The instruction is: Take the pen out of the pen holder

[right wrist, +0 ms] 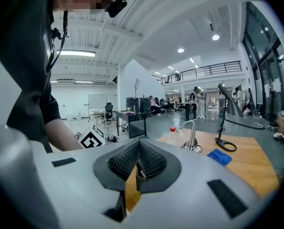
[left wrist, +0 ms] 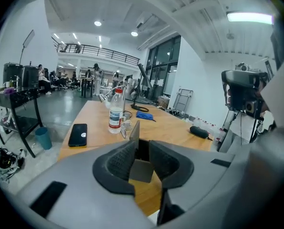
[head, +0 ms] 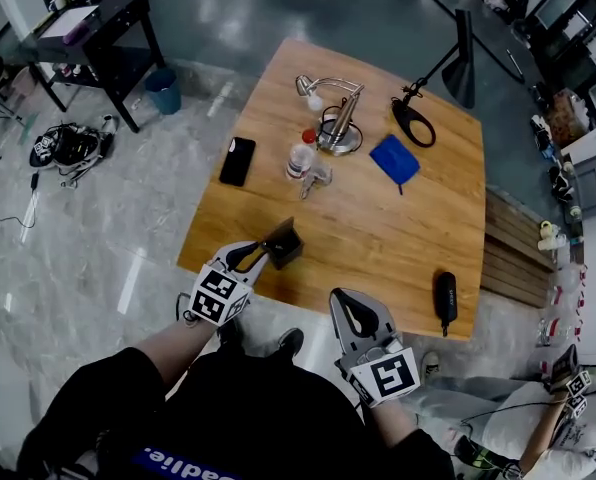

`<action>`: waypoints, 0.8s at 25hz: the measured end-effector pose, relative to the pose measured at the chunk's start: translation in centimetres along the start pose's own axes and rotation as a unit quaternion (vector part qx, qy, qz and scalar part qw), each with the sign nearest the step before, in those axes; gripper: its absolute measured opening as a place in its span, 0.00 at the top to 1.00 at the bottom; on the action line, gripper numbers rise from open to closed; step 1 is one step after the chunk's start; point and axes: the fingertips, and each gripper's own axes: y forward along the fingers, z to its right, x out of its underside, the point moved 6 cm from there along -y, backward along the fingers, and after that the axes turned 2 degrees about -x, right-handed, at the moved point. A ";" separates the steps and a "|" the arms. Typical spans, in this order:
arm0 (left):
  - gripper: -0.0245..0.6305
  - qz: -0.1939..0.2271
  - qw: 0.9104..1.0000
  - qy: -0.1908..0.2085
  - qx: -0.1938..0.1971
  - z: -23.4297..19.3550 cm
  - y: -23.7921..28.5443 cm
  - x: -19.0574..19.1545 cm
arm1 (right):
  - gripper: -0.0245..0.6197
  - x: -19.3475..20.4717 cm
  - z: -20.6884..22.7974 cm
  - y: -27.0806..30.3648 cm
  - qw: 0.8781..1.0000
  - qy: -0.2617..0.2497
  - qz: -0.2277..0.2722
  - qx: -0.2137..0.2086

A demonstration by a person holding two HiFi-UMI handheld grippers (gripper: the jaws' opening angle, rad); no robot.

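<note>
A dark, square pen holder (head: pixel 284 243) stands near the front left edge of the wooden table (head: pixel 378 248). My left gripper (head: pixel 266 255) is shut on it from the near side. In the left gripper view one wall of the pen holder (left wrist: pixel 142 171) sits pinched between the pads of the left gripper (left wrist: pixel 141 159). I cannot make out a pen in the holder. My right gripper (head: pixel 351 313) hovers at the table's front edge, right of the holder. In its own view the right gripper (right wrist: pixel 138 163) is shut with nothing between the pads.
Farther back on the table are a black phone (head: pixel 237 161), a plastic bottle (head: pixel 300 155), a metal desk lamp (head: pixel 338 118), a blue cloth (head: pixel 394 158) and a black ring lamp (head: pixel 414 123). A black case (head: pixel 445 296) lies at the front right.
</note>
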 end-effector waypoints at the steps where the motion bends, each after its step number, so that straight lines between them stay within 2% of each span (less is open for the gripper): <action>1: 0.83 -0.004 1.000 -0.003 -0.003 -0.2 0.3 0.2 | 0.95 0.1 0.1 0.0 1.000 0.000 -0.003 0.000; 8: 0.83 -0.032 0.999 -0.019 -0.018 -1.0 2.0 1.6 | 0.95 0.6 0.6 0.0 1.000 0.004 -0.009 0.003; 20: 0.83 -0.049 0.998 -0.032 -0.030 -1.4 3.3 2.0 | 0.95 1.6 0.9 -0.3 0.999 0.017 -0.028 0.007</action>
